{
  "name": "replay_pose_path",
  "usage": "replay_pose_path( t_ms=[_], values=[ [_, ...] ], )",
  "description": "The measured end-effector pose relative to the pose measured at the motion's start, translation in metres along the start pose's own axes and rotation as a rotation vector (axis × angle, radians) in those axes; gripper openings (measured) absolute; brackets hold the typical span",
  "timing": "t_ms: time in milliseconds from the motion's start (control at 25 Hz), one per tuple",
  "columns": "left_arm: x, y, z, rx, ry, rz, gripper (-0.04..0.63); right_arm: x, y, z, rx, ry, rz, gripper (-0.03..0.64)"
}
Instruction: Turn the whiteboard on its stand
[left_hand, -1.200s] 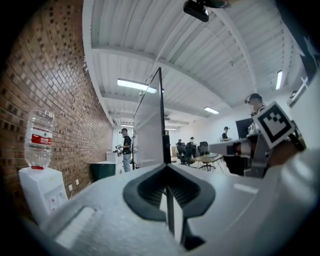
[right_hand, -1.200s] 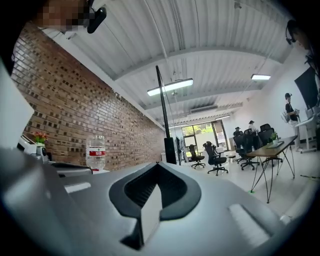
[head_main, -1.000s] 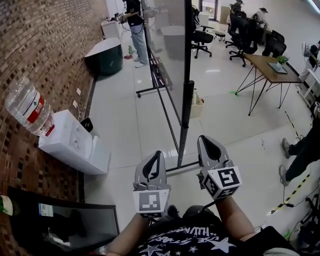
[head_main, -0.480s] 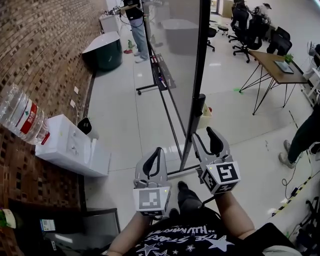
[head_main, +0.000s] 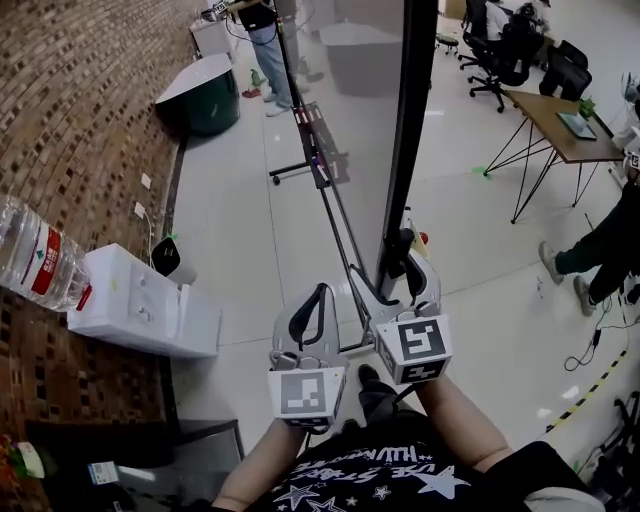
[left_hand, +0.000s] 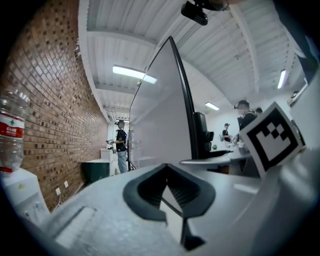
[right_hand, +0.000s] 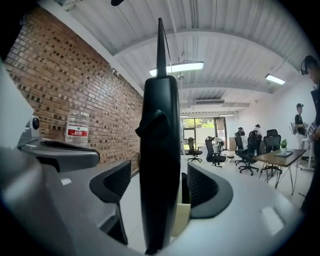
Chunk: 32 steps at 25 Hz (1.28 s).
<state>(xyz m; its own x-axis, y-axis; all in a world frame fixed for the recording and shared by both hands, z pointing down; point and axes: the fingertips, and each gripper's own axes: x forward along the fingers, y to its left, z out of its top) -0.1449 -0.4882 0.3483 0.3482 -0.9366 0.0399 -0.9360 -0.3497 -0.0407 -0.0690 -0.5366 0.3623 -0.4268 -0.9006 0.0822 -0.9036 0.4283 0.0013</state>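
Observation:
The whiteboard stands edge-on ahead of me on a wheeled stand, its black side post nearest. My right gripper has just been opening its jaws. They now straddle the lower part of that post, with a gap on either side of it in the right gripper view. Left of the post and clear of it, my left gripper points level with its fingertips together and nothing between them. The board's pale face rises ahead in the left gripper view.
A white water dispenser with a bottle stands against the brick wall at left. A dark green tub and a person are beyond. A desk, office chairs and someone's legs are to the right.
Both grippers have moved forward to the whiteboard's post. The right gripper's jaws went from shut to open and now sit around the post. The left gripper stayed shut.

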Motion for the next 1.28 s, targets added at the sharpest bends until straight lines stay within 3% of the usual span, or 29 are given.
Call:
replay_pose_path(
  t_ms=[240,400,600,680,840,960,1280],
  values=[
    [0.014,-0.001,-0.006,-0.01,0.018,-0.004,0.006,0.02,-0.006,0.011,0.003,-0.037,-0.002,0.344],
    [0.017,0.001,-0.014,-0.012,0.035,0.0,0.006,0.025,-0.017,0.017,0.036,-0.056,-0.064,0.334],
    [0.017,0.001,-0.013,-0.024,0.044,0.009,0.006,0.025,-0.011,0.017,0.03,-0.057,-0.037,0.274],
    [0.017,0.001,-0.014,-0.015,0.041,0.003,0.006,0.024,-0.01,0.021,0.007,-0.067,-0.063,0.213],
    [0.014,0.0,-0.012,-0.019,0.042,0.011,0.006,0.022,-0.011,0.021,0.01,-0.082,-0.11,0.178],
    [0.01,0.002,-0.012,-0.013,0.036,0.012,0.006,0.024,-0.01,0.022,0.002,-0.089,-0.125,0.113],
    [-0.004,-0.005,-0.011,0.048,0.022,0.013,0.006,0.026,-0.011,0.019,-0.007,-0.08,-0.142,0.095]
  ],
)
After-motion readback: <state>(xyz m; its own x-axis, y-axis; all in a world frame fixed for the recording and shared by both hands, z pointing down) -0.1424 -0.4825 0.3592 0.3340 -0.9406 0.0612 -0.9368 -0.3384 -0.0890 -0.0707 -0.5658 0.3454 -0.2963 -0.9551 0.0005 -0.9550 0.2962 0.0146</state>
